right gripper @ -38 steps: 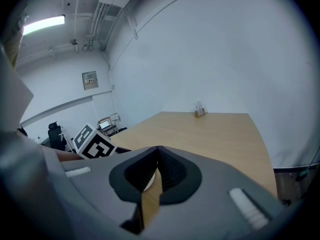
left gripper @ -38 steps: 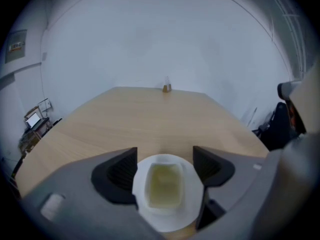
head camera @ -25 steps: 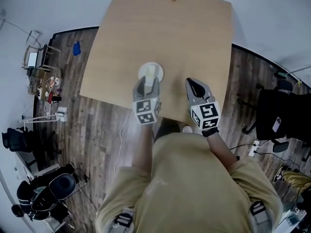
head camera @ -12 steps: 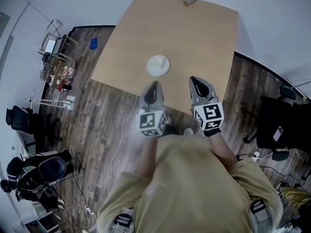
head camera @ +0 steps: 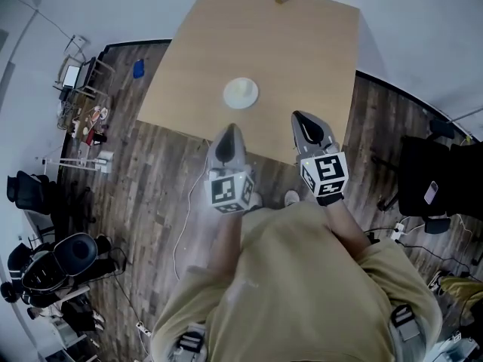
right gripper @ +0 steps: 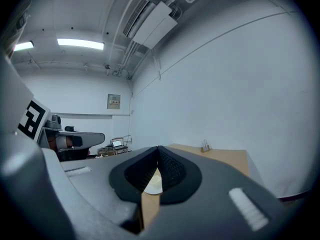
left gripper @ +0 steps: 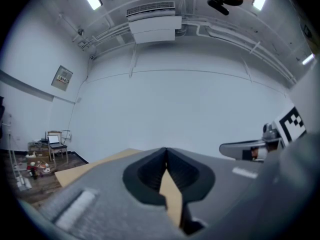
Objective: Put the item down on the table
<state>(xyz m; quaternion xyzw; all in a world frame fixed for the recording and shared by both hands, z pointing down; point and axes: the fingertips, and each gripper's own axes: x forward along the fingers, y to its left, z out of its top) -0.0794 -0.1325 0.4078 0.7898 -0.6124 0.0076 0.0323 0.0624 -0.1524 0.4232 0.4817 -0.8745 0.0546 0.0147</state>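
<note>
Now the left gripper (head camera: 229, 134), jaws pressed together and empty, has drawn back near; the round white dish (head camera: 241, 93) rests on the tan wooden table (head camera: 302, 44). The right gripper (head camera: 303, 123) is likewise closed on nothing, so the placement looks done.

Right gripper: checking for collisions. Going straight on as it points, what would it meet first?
Probably nothing near: the right gripper aims over the table, above the white disc, toward the far wall. Depth is unclear.

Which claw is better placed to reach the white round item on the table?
Left, probably. The left claw is nearer the white round item and nearly in line; the right claw sits aside.
</note>
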